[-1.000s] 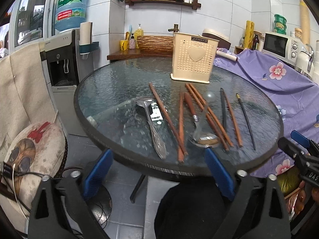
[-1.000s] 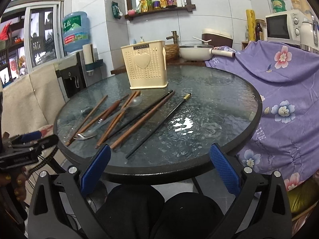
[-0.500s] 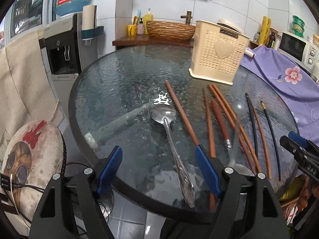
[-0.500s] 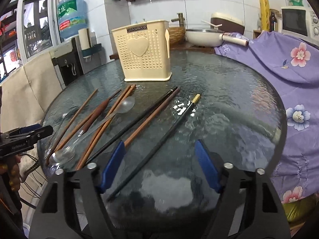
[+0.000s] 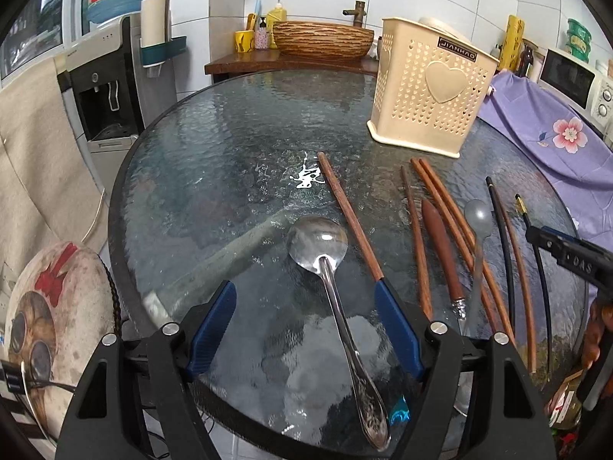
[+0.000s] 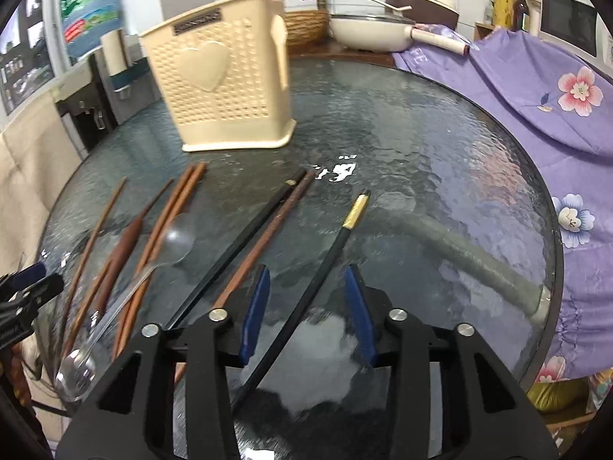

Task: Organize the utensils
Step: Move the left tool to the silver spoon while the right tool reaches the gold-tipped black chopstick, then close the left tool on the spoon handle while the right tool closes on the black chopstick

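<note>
A metal spoon [image 5: 317, 243] lies on the round glass table [image 5: 214, 161], bowl away from me. Its handle runs between the blue pads of my left gripper [image 5: 306, 326], whose jaws are closing and do not touch it. In the right wrist view, a black chopstick with a gold tip [image 6: 329, 253] passes between the pads of my right gripper [image 6: 306, 306]. Those jaws are closing too, with gaps on both sides. Several brown chopsticks [image 6: 172, 214] and a clear spoon [image 6: 176, 237] lie between the two. A cream utensil holder [image 5: 429, 88] stands upright beyond them.
A purple flowered cloth [image 6: 536, 88] drapes over the table's right side. A water dispenser [image 5: 107, 88] and a round cushion [image 5: 49, 306] stand to the left below the table edge. A white pan [image 6: 367, 30] and a woven basket [image 5: 322, 38] sit on the counter behind.
Both grippers have moved forward over the table. The left one now straddles the metal spoon's handle. The right one straddles the black gold-tipped chopstick, and its jaws have narrowed a lot.
</note>
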